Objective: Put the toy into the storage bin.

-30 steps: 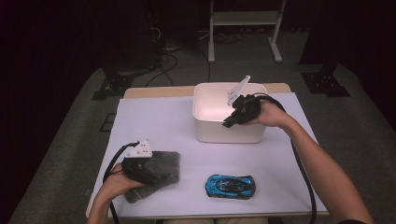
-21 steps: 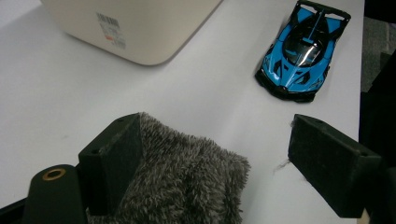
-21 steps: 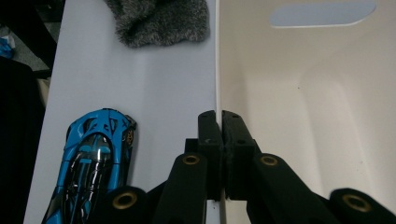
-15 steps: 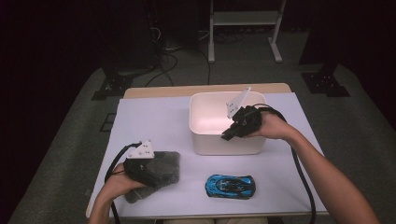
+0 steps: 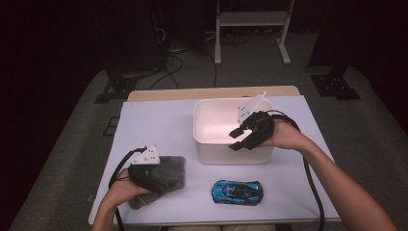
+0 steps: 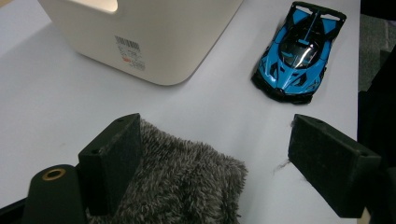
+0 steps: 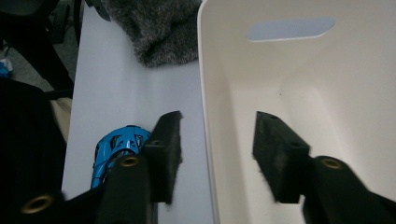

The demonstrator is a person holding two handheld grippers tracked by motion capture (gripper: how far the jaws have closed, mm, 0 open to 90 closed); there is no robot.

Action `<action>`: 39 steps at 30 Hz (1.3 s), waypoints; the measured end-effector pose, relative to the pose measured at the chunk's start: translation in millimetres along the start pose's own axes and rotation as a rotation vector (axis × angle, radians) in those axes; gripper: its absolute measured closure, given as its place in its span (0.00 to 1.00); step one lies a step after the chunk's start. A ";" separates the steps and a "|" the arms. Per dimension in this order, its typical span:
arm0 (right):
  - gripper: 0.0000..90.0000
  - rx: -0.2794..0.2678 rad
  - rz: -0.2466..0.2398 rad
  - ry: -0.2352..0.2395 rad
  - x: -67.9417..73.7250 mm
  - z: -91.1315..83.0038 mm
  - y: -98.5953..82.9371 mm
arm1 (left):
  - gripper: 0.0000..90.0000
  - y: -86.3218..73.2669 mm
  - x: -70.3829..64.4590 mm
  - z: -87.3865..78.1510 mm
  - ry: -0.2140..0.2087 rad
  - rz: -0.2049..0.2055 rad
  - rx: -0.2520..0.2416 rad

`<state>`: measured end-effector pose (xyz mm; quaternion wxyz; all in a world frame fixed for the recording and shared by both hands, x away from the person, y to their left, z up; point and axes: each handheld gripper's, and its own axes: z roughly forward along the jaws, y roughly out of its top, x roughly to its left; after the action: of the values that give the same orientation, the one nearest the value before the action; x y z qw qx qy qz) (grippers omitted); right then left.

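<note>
Cream plastic bin [image 5: 233, 139], the landmark on the white worktop [image 5: 159, 120], is a smooth, round-cornered rectangular tub with tall, slightly tapered walls and an oblong handle slot cut near the rim; in the left gripper view a small barcode label sits on its outer wall. It stands on the far right part of the worktop.

At the bin's near rim, the right gripper [image 5: 240, 138] hovers with its black, foam-faced fingers [image 7: 170, 140] parted and straddling the wall: one finger hangs outside the bin, the other inside over its bare floor. They are not closed on the wall; a clear gap shows on both sides of the rim in the right gripper view.

To the bin's near left lies a grey fleecy cloth [image 5: 166, 175], soft, shaggy and bunched into a loose lump. The left gripper [image 5: 151, 175] sits on top of it with its fingers [image 6: 114, 161] spread wide, one pad pressed against the pile, the other well apart over bare worktop; nothing is clamped between them.

Just in front of the bin rests a blue toy sports car [image 5: 237, 192], glossy and low, with black trim and a dark cabin.
</note>
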<state>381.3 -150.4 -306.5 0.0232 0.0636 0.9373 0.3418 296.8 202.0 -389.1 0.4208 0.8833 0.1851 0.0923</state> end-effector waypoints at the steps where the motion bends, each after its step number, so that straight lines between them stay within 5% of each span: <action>1: 0.47 -0.018 0.005 -0.006 3.1 -4.9 -0.2 | 0.19 -0.1 -0.1 0.2 0.001 -0.001 0.000; 8: 0.30 -0.138 -0.004 -0.012 36.7 -30.6 -8.7 | 0.19 -1.6 -0.8 0.5 -0.001 -0.007 0.001; 16: 0.25 -0.124 -0.012 0.019 74.8 -7.7 -39.9 | 0.17 -0.3 -2.4 0.2 0.005 -0.001 0.002; 26: 0.22 -0.031 0.056 0.044 79.8 50.2 -77.9 | 0.16 -1.6 -2.3 0.1 0.004 -0.002 0.001; 39: 0.19 0.033 0.056 0.026 84.4 85.4 -89.1 | 0.15 -2.3 -2.1 -1.4 0.002 -0.005 -0.004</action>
<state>295.9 -152.1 -429.2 0.0002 0.0855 0.9409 0.3278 293.9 203.5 -390.0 0.4225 0.8819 0.1875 0.0923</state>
